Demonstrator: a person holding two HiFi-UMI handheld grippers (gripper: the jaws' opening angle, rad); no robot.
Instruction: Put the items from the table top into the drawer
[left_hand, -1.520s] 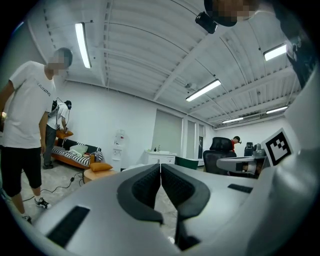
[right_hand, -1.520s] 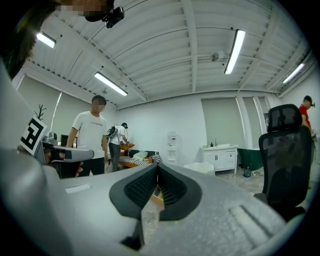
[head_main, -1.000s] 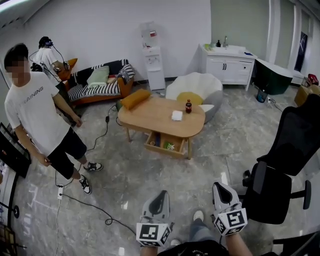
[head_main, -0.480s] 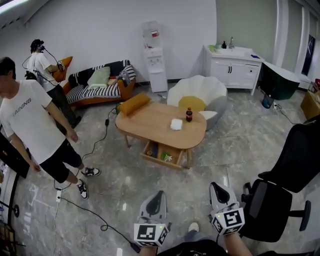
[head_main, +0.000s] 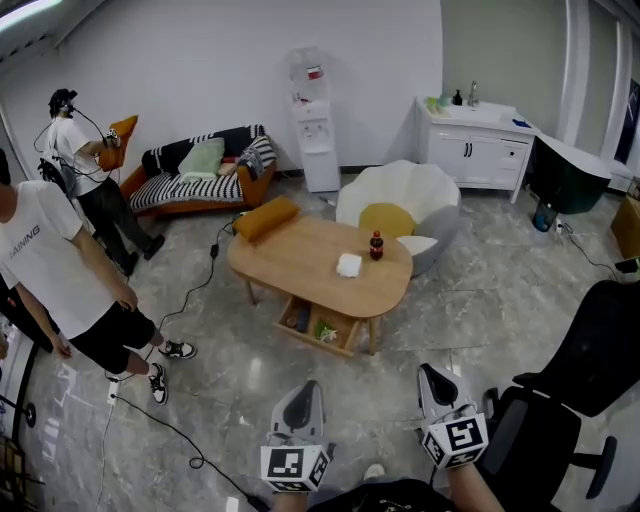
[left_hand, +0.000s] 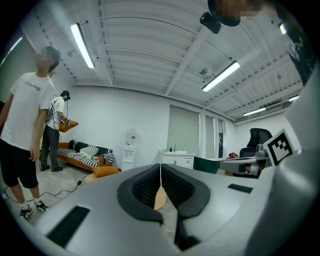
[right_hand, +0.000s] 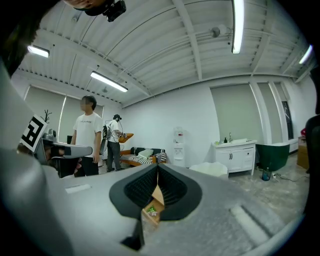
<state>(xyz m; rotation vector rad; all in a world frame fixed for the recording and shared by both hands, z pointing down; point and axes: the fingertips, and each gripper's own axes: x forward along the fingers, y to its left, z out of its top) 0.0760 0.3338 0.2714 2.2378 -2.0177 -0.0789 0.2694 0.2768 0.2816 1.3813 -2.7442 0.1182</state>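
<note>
Far ahead in the head view stands a wooden coffee table (head_main: 300, 262). On it are a small dark bottle (head_main: 376, 245), a white item (head_main: 349, 264) and an orange cushion (head_main: 268, 218). Its drawer (head_main: 318, 325) hangs open below the top with several small items inside. My left gripper (head_main: 303, 388) and right gripper (head_main: 430, 371) are held low at the bottom of the view, well short of the table. In the left gripper view the left gripper (left_hand: 160, 170) has its pads pressed together with nothing between them. The right gripper (right_hand: 157, 171) looks the same in its own view.
A person in a white T-shirt (head_main: 50, 265) stands at the left, and another person (head_main: 75, 130) is by the striped sofa (head_main: 195, 180). A black office chair (head_main: 590, 390) is close on my right. A white shell chair (head_main: 400, 200), a water dispenser (head_main: 315, 120), a white cabinet (head_main: 475, 145) and floor cables (head_main: 195, 290) lie beyond.
The table has come slightly nearer and lower in the head view. The standing person has slid towards the left edge and the office chair towards the right. Both grippers stay shut.
</note>
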